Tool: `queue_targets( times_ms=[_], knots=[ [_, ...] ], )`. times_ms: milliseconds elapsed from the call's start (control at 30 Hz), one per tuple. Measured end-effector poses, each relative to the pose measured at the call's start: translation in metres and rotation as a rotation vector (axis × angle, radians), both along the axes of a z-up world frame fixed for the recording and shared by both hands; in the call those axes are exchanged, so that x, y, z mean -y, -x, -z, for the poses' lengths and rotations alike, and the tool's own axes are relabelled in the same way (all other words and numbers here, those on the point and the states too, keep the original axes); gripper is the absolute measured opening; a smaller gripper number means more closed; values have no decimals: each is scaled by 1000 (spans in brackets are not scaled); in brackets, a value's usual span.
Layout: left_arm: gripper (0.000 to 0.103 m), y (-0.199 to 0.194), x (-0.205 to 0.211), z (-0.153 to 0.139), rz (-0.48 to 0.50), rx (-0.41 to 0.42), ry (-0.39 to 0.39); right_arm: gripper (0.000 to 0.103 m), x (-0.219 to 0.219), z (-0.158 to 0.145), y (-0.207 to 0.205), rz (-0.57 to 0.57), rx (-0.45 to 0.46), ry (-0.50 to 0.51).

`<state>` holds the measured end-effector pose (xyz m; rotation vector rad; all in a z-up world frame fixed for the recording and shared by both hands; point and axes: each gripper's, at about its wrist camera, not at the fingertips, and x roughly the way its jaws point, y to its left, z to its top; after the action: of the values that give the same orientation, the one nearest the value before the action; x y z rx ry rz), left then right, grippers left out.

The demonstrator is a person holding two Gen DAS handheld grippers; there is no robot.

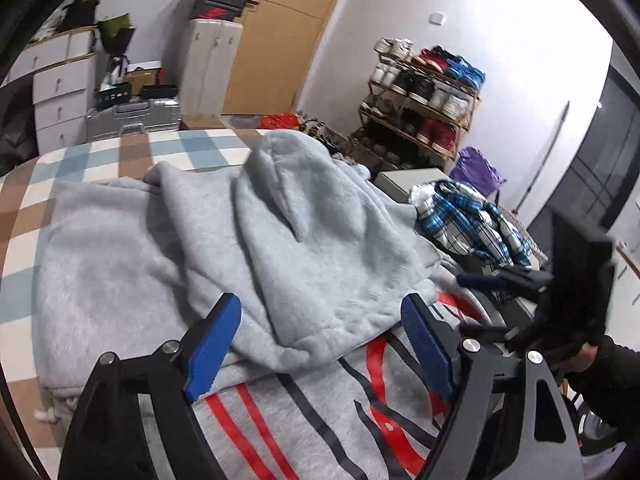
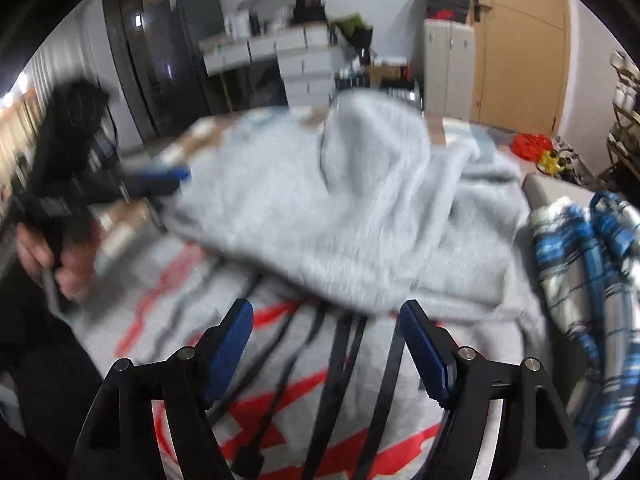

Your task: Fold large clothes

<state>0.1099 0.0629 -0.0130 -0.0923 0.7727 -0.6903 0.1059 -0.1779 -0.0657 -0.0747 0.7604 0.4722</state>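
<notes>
Grey hoodie (image 1: 168, 240) between both grippers: left gripper (image 1: 320, 344) and right gripper (image 2: 326, 344) gaping, empty, above its striped front. Upper part folded down, hood uppermost, on the checked bed (image 1: 100, 152). Next, probably: pinch an outer edge, fold across.

At the right of my left view I see a shoe rack (image 1: 424, 100) packed with sneakers, a purple bag (image 1: 478, 168) just below it. A wooden door (image 1: 280, 40) stands at top centre, white drawers (image 1: 60, 92) at the upper left, a silver suitcase (image 1: 132, 114) beside them. A blue plaid shirt (image 1: 472, 220) lies crumpled mid-right on the checked bedcover (image 1: 100, 152).
</notes>
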Motion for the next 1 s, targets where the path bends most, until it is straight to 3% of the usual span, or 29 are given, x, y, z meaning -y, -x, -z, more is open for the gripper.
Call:
queue_targets(
  times_ms=[33,133,267,367,467,500,600,633,667,867,1000],
  knots=[
    [79,2,-2,2,-9,0,4,77,7,-12,0,-1,25,-61],
    [79,11,-12,16,-48,-9,2,92,20,-47,-25,43,92,-190],
    [79,7,-22,21,-107,-40,13,93,4,-67,-91,55,100,-221],
    [79,1,-32,24,-148,-54,22,93,-23,-55,-167,66,-24,-140],
    [79,-2,-42,28,-187,-61,18,91,-46,-26,-214,98,-160,-79],
    [79,-4,-45,30,-195,-72,21,88,-51,-18,-222,123,-185,-59],
    [79,-9,-49,36,-206,-105,14,56,-55,-2,-226,195,-198,-36],
    [79,-10,-50,37,-212,-113,14,28,-53,0,-222,204,-175,-43],
    [79,-10,-50,37,-211,-116,17,12,-52,0,-221,196,-163,-55],
    [79,-8,-52,31,-218,-101,43,9,-53,-40,-191,113,-23,-88],
    [79,-2,-51,25,-213,-86,69,9,-50,-78,-147,34,60,-185]
  ],
)
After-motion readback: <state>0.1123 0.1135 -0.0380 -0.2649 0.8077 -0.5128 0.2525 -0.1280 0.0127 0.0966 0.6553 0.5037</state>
